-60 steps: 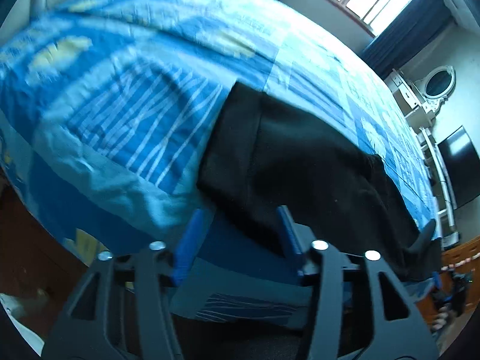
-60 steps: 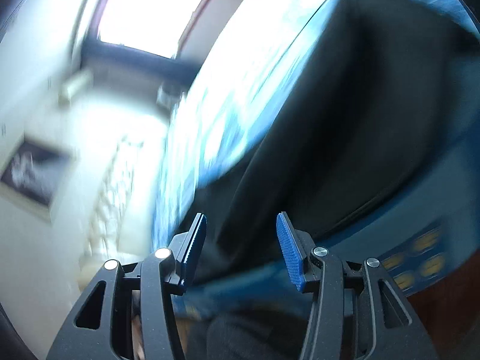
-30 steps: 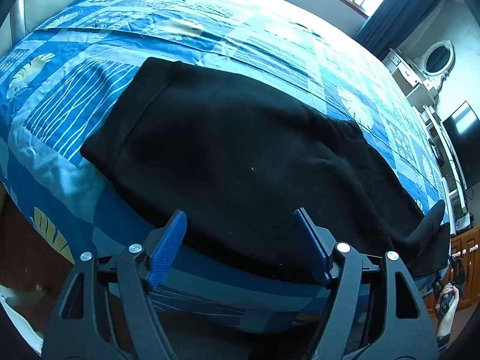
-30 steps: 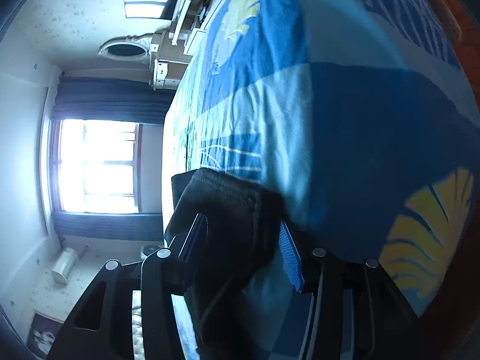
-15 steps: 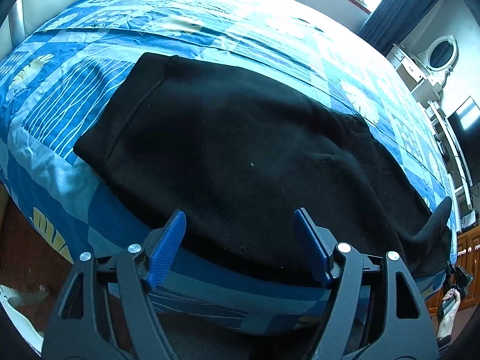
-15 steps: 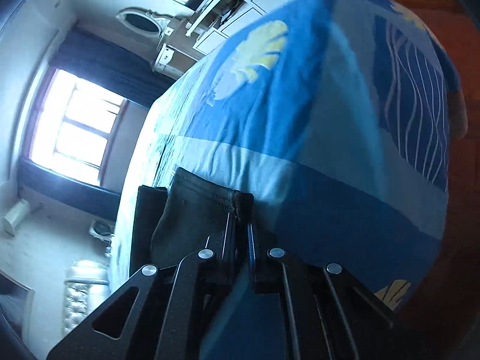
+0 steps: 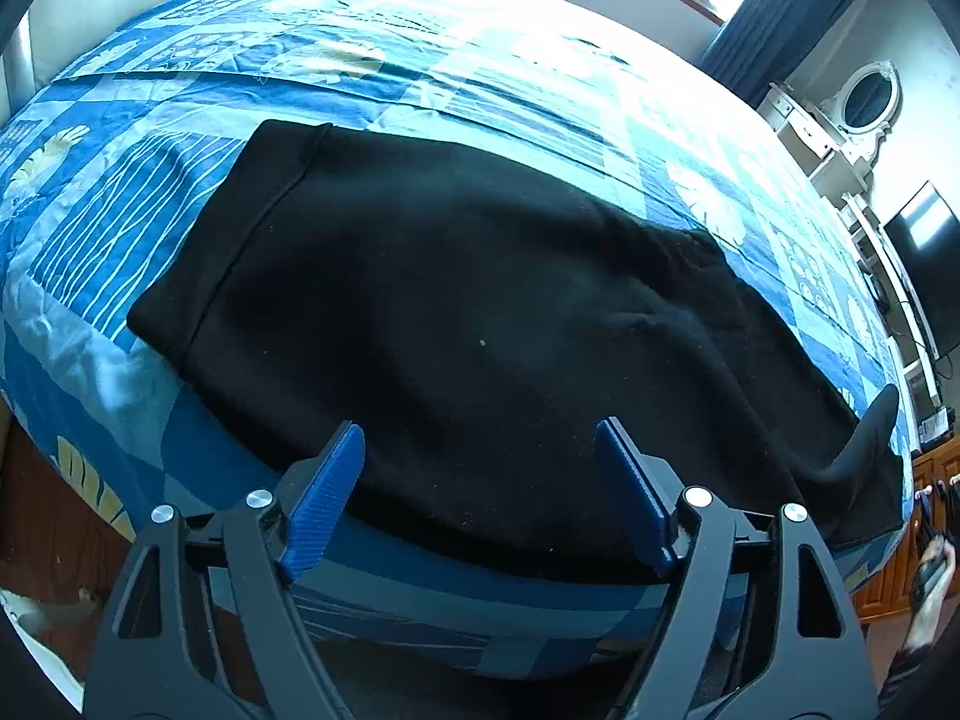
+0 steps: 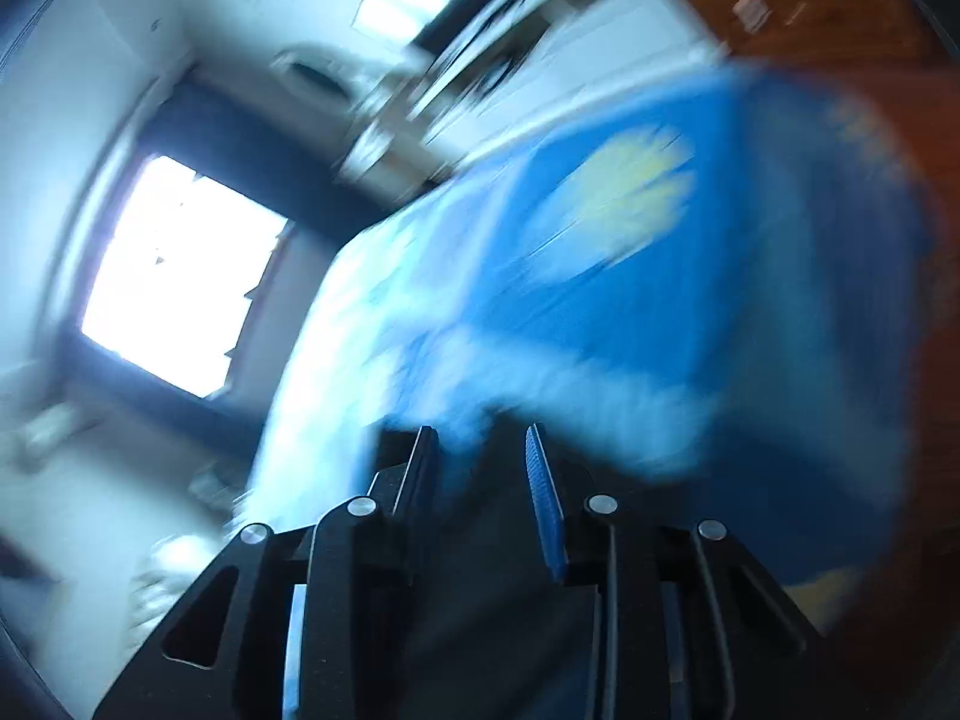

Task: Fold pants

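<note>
Black pants (image 7: 480, 300) lie spread across a blue patterned bedspread (image 7: 420, 60), waistband to the left. At the far right their leg end (image 7: 870, 444) stands up off the bed. My left gripper (image 7: 478, 429) hovers over the pants' near edge with its jaws wide and still opening, and no pad presses the cloth. The right wrist view is smeared by motion. There my right gripper (image 8: 479, 431) has its jaws apart and opening, with dark cloth (image 8: 486, 540) lying between them low down and the bedspread (image 8: 630, 300) beyond.
The bed's near edge drops to a wooden floor (image 7: 36, 528). A white dresser with an oval mirror (image 7: 864, 102) and a dark screen (image 7: 924, 264) stand past the bed's right side. A person's hand (image 7: 930, 576) shows at the right edge. A bright window (image 8: 174, 276) fills the left.
The right gripper was shut on the leg end half a second ago; now its jaws stand apart and its view has swung and risen. The left gripper's jaws have widened a little.
</note>
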{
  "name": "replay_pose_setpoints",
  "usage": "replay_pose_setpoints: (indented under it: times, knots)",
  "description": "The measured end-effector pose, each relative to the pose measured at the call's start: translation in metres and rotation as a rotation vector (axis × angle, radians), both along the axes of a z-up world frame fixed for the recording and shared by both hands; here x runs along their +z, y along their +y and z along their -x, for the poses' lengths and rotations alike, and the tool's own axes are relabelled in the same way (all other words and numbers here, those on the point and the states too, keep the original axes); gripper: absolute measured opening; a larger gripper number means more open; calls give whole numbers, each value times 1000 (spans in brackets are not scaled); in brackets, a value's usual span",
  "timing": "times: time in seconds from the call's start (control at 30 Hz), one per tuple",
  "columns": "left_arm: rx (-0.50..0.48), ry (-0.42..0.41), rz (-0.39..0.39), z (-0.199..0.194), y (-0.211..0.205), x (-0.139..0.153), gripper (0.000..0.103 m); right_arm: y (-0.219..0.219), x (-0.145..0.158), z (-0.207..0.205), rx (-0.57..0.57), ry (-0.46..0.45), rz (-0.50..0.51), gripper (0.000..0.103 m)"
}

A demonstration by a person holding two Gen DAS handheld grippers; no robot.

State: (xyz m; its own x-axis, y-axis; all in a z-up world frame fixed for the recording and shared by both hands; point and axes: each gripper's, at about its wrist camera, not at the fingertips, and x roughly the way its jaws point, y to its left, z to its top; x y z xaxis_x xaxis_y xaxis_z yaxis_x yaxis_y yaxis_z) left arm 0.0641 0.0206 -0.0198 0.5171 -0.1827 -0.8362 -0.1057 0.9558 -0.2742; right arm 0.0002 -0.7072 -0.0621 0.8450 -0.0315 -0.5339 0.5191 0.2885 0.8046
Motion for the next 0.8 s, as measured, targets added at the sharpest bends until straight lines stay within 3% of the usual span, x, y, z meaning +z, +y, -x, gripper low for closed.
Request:
replay_pose_setpoints:
  times: [0.07, 0.17, 0.23, 0.43, 0.5, 0.53, 0.57, 0.8]
  knots:
    - [10, -2, 9, -1, 1, 0, 79, -1, -15, -32, 69, -11, -76, 33]
    - [25, -2, 26, -1, 2, -1, 79, 3, -35, -71, 108, 38, -98, 39]
    - [20, -1, 21, 0, 2, -1, 79, 3, -49, -91, 101, 77, -125, 44]
    - [6, -6, 11, 2, 1, -2, 80, -1, -56, -119, 57, 74, -102, 45]
    - [12, -6, 15, 1, 1, -4, 81, -1, -54, -124, 65, 90, -85, 34]
    - [16, -6, 18, 1, 1, -4, 81, 0, -53, -124, 73, 89, -88, 14]
    - [19, -5, 19, 1, 1, -5, 81, 3, -50, -125, 72, 76, -93, 9]
    - [7, -1, 20, 0, 1, -3, 84, 5, 13, -60, 62, -83, -5, 7]
